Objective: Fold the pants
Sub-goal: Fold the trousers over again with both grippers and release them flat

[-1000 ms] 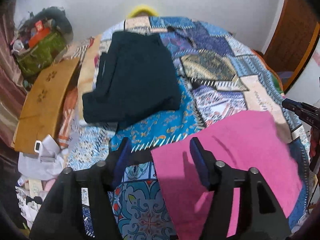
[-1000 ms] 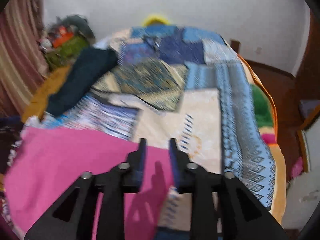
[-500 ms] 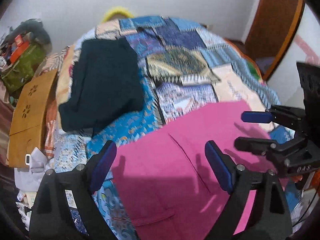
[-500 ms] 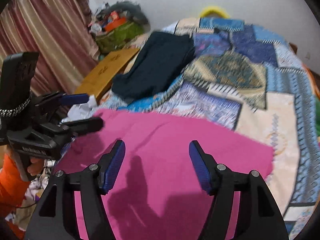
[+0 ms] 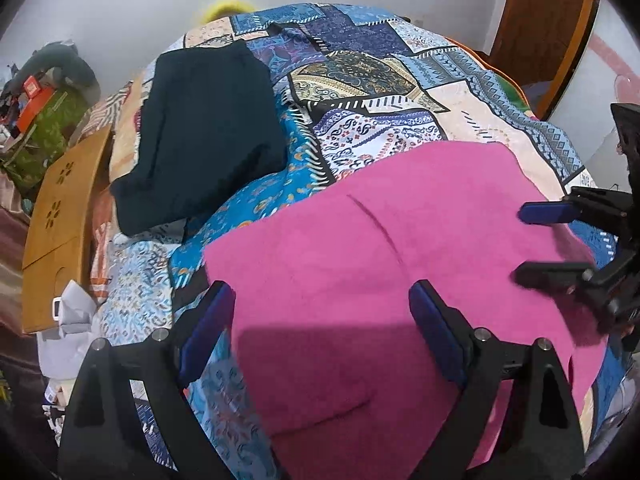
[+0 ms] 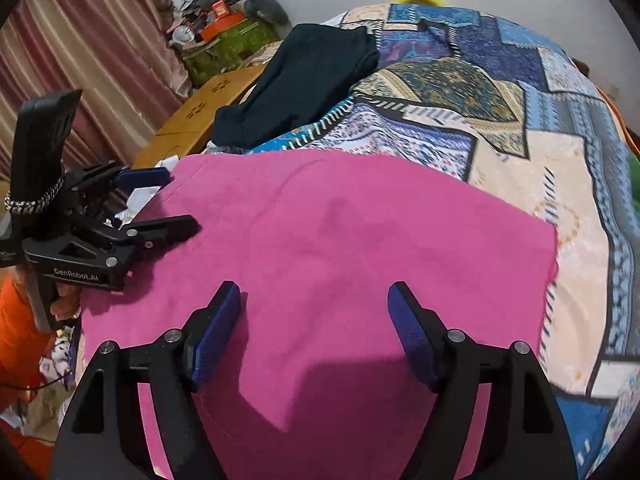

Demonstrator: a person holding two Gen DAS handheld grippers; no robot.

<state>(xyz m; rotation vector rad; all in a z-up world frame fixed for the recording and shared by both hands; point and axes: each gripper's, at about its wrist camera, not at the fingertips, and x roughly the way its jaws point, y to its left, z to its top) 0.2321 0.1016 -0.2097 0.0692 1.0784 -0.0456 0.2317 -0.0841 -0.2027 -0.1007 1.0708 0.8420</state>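
Note:
Pink pants (image 5: 360, 272) lie spread flat on the patchwork bedspread (image 5: 380, 80), and fill the lower half of the right wrist view (image 6: 340, 248) too. My left gripper (image 5: 320, 312) is open and empty, hovering over the pants' left part; it also shows at the left of the right wrist view (image 6: 166, 202). My right gripper (image 6: 314, 312) is open and empty above the pants' near part; it shows at the right edge of the left wrist view (image 5: 532, 242). A folded dark garment (image 5: 200, 128) lies at the far left of the bed.
A wooden board (image 5: 56, 220) leans beside the bed on the left, with white cloth (image 5: 68, 328) below it. A pile of bags and boxes (image 6: 228, 36) sits by the striped curtain (image 6: 80, 60). A wooden door (image 5: 548, 12) stands at the far right.
Both grippers opened wide and drew back over the pink pants. The right gripper swung left to face the pants and the left gripper.

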